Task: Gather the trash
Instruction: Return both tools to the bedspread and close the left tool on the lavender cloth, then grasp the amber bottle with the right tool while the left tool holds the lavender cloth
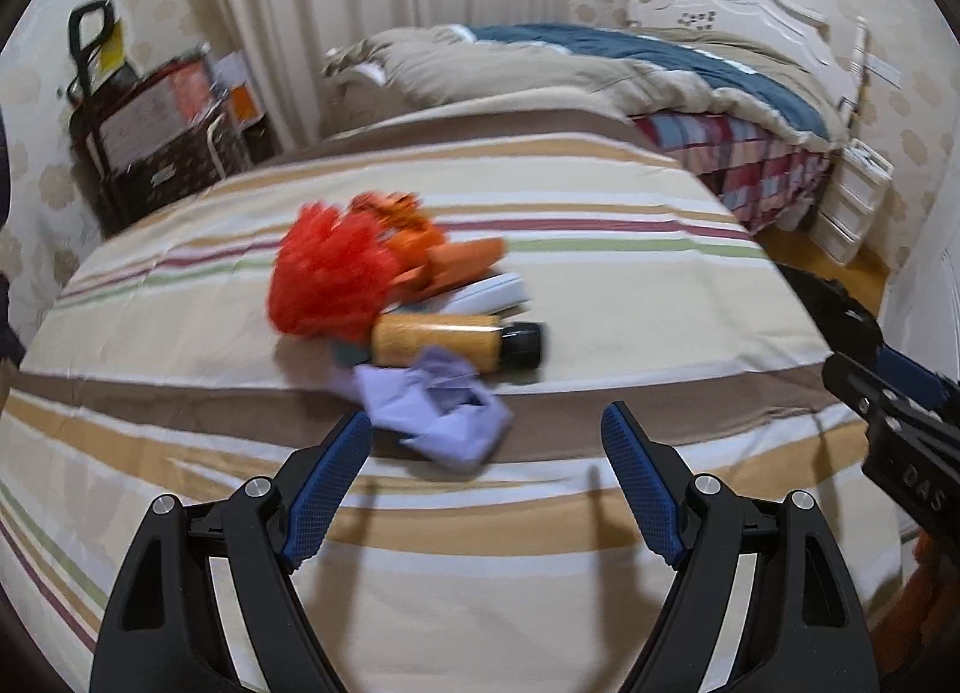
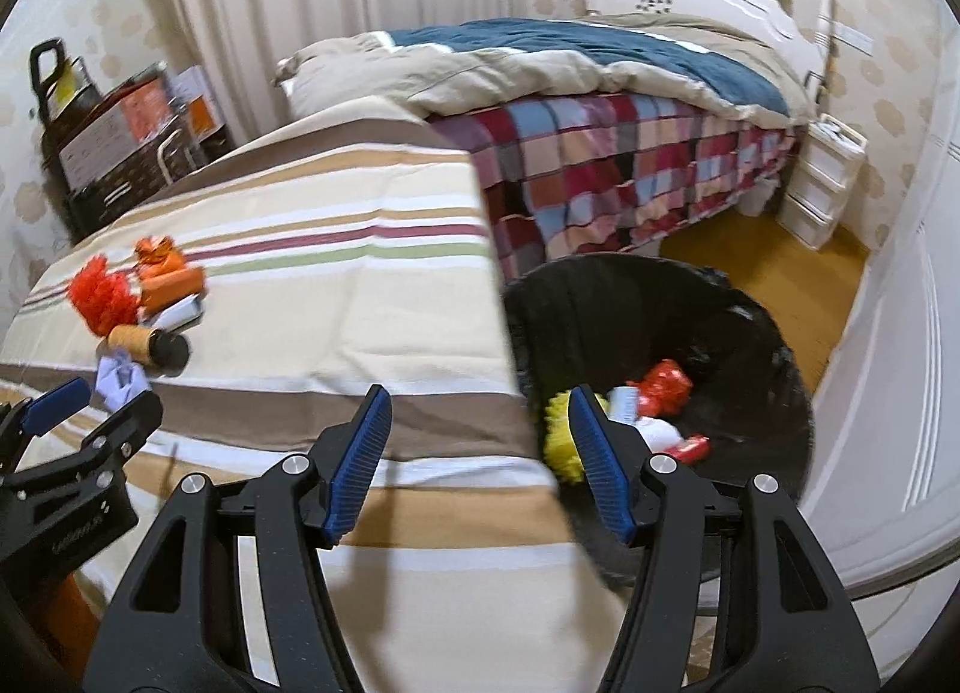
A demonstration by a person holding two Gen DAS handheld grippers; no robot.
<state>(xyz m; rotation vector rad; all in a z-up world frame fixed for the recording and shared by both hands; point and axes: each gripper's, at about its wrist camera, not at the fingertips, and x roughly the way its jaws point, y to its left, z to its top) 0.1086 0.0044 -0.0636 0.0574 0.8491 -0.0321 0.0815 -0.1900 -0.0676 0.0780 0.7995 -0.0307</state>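
Trash collection stands partly done in a bedroom, where a striped table point(image 1: 240, 453) at the foot of a bed point(image 2: 600, 165) carries one remaining cluster of litter.

The left gripper point(image 1: 487, 438) hangs above the table's near edge, its fingers point(image 1: 336, 471) spread wide and holding nothing, aimed at the pile just beyond them. The right gripper point(image 2: 477, 456) hovers over the table's right-hand edge, its fingers point(image 2: 360, 453) also apart and empty, with the black bin point(image 2: 774, 369) on the floor just beside that edge.

Already in the bin, as far as can be seen: one yellow fluffy piece point(image 2: 561, 435), one red crinkled wrapper point(image 2: 663, 387), one smaller red scrap point(image 2: 693, 446) and some white pieces point(image 2: 657, 432) whose number cannot be told.

Still on the table, all touching or overlapping in one heap: one crumpled lavender paper point(image 1: 438, 411) nearest the left gripper; one tan bottle with a black cap point(image 1: 444, 345) lying on its side right behind it; one flat white item point(image 1: 492, 294) behind the bottle; one red-orange pompom point(image 1: 330, 279) to the bottle's left; and orange wrapping point(image 1: 444, 255) at the back, too blurred to count as one piece or two.

By this showing, roughly half the job remains: at least five items to lift from the table and drop in the bin, with the lavender paper judged the likeliest next pick.
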